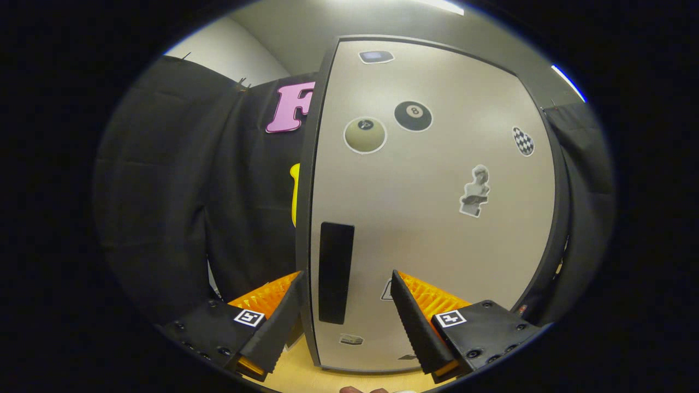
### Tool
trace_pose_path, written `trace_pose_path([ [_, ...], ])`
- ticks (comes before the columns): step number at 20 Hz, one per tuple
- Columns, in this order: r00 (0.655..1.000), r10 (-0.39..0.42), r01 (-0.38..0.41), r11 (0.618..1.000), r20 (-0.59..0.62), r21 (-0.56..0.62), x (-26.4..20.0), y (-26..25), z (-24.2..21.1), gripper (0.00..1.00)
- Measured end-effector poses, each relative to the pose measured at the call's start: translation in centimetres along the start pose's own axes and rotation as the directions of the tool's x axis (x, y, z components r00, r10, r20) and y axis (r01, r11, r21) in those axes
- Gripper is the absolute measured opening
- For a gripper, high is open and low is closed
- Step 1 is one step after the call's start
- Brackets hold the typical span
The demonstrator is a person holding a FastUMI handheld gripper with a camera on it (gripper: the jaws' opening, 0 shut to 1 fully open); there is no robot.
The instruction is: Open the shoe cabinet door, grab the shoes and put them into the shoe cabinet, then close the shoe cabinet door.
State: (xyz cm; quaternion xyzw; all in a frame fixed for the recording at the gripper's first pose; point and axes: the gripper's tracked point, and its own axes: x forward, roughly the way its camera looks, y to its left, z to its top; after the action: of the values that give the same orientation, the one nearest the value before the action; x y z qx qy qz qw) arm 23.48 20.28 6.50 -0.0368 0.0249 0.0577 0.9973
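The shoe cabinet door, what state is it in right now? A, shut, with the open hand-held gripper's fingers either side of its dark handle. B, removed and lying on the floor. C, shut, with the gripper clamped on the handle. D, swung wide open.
A: the shoe cabinet door sits flush in its frame, and the hand-held gripper has its fingers spread apart, the dark handle seen between them, ungripped.

gripper-mounted, facing cabinet door (pixel 431 207), close

Bright ceiling strip lights (pixel 445 5), sharp centre, fisheye-bent edges.
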Motion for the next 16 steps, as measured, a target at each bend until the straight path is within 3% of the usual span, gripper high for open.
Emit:
trace_pose_path([
  [4,0.999,0.011,-0.010,1.000,-0.047,0.015,2.1,1.0,-1.4,0.97],
  [6,0.998,-0.026,0.026,1.000,-0.050,0.004,2.6,0.5,-1.6,0.89],
  [8,0.999,-0.030,0.031,0.999,-0.038,0.017,2.6,0.7,-1.3,0.63],
  [11,0.999,-0.017,0.018,0.999,-0.041,0.041,2.8,1.3,-1.3,0.37],
  [16,0.999,0.025,-0.023,0.999,-0.044,0.034,2.5,1.5,-1.2,0.24],
])
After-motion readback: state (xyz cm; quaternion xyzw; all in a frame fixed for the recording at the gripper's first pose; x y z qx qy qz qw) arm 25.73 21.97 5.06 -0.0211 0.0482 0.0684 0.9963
